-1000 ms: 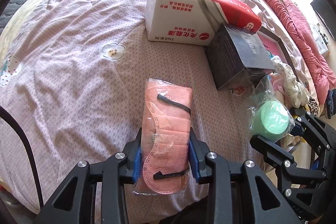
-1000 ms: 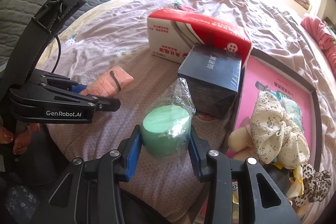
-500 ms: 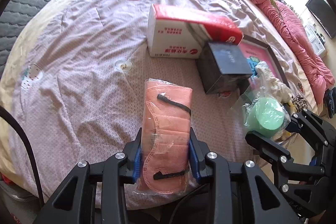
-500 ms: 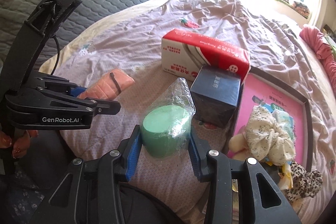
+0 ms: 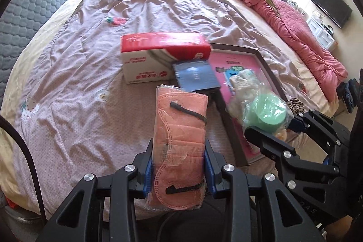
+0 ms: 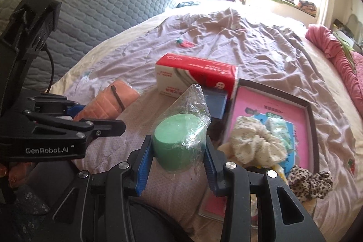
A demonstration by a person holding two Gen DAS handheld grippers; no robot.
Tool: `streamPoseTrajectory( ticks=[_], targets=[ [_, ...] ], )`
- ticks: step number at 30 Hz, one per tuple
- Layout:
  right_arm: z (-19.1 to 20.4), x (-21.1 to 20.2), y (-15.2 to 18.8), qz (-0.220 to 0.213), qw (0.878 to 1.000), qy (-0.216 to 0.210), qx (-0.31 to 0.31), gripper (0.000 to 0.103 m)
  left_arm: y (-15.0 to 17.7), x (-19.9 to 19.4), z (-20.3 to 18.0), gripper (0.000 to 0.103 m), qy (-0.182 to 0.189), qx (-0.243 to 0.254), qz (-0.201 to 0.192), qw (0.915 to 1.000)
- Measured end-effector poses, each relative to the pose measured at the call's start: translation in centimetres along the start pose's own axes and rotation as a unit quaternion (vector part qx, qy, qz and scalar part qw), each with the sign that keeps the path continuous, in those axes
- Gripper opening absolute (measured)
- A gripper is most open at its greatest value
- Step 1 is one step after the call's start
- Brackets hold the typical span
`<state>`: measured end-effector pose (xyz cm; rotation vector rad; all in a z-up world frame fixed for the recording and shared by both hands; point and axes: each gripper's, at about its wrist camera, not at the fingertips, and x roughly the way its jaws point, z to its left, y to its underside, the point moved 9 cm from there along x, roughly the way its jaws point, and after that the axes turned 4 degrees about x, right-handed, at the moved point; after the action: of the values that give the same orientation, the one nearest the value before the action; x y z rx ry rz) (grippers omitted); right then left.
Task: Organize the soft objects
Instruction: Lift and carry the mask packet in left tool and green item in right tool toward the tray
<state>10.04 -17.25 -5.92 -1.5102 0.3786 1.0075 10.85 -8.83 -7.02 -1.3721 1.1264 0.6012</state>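
My left gripper (image 5: 178,165) is shut on a clear pack of pink face masks (image 5: 180,140), held above the bed. My right gripper (image 6: 177,158) is shut on a green roll wrapped in clear plastic (image 6: 178,141). The roll (image 5: 270,113) and the right gripper also show at the right of the left wrist view, and the mask pack (image 6: 113,103) at the left of the right wrist view. A dark-framed pink tray (image 6: 309,110) lies on the bed and holds a floral scrunchie (image 6: 254,142). A leopard scrunchie (image 6: 308,180) lies at its near edge.
A red and white tissue box (image 5: 158,58) and a dark blue box (image 5: 195,76) stand beside the tray on the wrinkled mauve sheet (image 5: 79,94). A rolled pink blanket (image 5: 292,24) lies along the far right. A grey quilted headboard (image 6: 102,6) is at the left.
Both grippers have risen away from the bed with their loads, so the boxes and tray look smaller and more of the room shows. Neither grip has changed.
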Motion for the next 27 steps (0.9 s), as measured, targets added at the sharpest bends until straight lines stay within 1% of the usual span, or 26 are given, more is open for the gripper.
streamPoseTrajectory(
  ticks=[8,17,27],
  targets=[
    [-3.9,-2.7,0.3,-0.019,0.999,0.021,0.039,0.043,-0.1,0.0,-4.3,0.037,0.015,0.034,0.001,0.9993],
    [-7.5,-5.6,1.7,-0.03,0.996,0.049,0.069,0.043,-0.1,-0.1,-8.1,0.037,0.036,0.058,-0.001,0.9977],
    [-10.7,-7.7,3.1,-0.038,0.992,0.074,0.096,0.043,0.2,-0.1,-10.7,0.037,0.044,0.083,-0.001,0.9955]
  ],
)
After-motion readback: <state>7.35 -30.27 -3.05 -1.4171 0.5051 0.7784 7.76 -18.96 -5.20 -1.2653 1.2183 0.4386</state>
